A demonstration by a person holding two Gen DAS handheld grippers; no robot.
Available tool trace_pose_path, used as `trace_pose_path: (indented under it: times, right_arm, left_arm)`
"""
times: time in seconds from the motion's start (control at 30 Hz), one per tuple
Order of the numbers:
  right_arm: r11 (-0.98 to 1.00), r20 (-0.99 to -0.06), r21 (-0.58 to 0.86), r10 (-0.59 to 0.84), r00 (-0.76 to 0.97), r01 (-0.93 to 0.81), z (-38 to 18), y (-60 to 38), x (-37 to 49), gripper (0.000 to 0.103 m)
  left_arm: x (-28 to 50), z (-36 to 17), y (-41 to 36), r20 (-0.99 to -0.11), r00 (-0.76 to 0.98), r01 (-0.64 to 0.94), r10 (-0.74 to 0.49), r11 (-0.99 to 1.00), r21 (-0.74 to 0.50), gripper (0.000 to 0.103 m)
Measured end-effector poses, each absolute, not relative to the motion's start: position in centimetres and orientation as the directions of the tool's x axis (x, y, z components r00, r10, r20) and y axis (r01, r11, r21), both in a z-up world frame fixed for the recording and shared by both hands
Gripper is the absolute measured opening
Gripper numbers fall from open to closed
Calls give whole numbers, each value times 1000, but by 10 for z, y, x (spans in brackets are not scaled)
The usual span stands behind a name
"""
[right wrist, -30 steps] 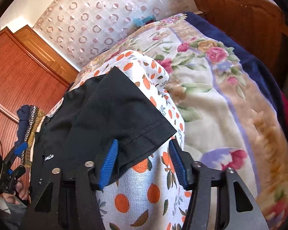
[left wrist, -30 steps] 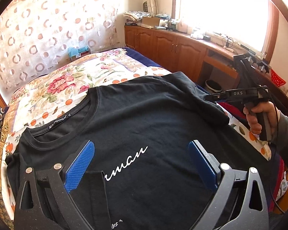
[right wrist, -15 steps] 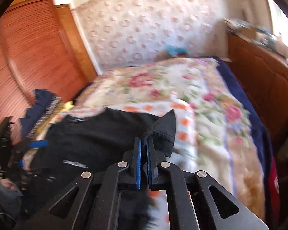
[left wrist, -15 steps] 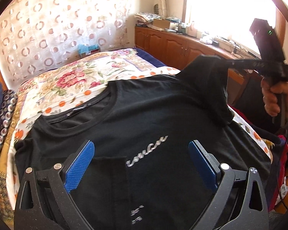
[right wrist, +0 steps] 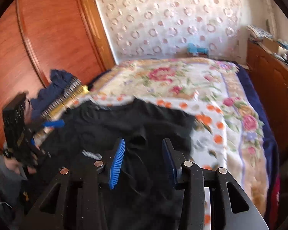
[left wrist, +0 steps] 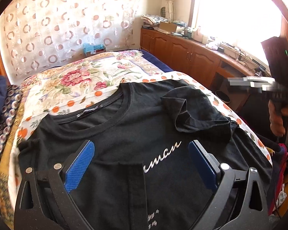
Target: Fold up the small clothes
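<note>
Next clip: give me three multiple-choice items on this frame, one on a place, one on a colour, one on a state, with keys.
1. Where does the T-shirt lie?
A. on the bed
B. on the cabinet
C. on the floor

2. What colour is the T-shirt?
A. red
B. black
C. white

3. How do the right gripper jaws stand?
A. clamped on the sleeve
B. clamped on the collar
C. apart, gripping nothing

Key: 1 A, it is spread on the floral bedcover; 2 B, black with white script; 3 C, the sleeve lies crumpled on the shirt, free of the opening jaws.

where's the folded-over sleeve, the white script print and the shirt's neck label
folded-over sleeve [left wrist: 197, 111], left wrist view, on its crumpled middle
white script print [left wrist: 163, 151], left wrist view, on the letters' middle
neck label [left wrist: 88, 110], left wrist view, on the label inside the collar
</note>
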State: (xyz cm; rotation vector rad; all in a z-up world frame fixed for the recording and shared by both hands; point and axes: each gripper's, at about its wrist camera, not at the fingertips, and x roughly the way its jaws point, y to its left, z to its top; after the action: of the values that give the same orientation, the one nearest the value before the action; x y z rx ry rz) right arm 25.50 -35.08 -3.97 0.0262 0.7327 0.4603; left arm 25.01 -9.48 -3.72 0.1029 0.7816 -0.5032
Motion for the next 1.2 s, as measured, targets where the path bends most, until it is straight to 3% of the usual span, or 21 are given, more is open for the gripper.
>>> trace_pose_path:
  times: [0.23,0.53,0.77,0.97,1.03,1.17,1.2]
  right_arm:
    - [892,-721,207,417,553,-403,-85,-329,248,42]
    - [816,-717,272,526,458,-510,-101,-299,239,42]
    - [819,-734,250,508,451,-516,-104,-292,237,42]
    - [896,-715,125,380,587,-427,-94,-308,228,42]
    - [924,-708,89,321,629,-372,-96,-321,225,42]
    - [962,-723,-5,185,665,-273,-110,-330,241,42]
    - [966,-729,0,176,662,-257,-114,-329,247,42]
  left_arm:
    - [290,-40,-123,-710,530,530,-463,835,-150,94]
    - [323,-34,-161,-728,508,556,-460,821,-130,94]
    - [333,-40,-192,-745,469,603,-475,788,-124,92]
    - [338,-58,-209,-791,432,628,-434,774,-82,61]
    - [338,-63,-208,-799,427,627,-423,775,-76,56]
    - [336,-64,-200,-793,405,629,-456,768,-120,16]
    - [333,-62,-196,-787,404,631,-466,765,-129,12]
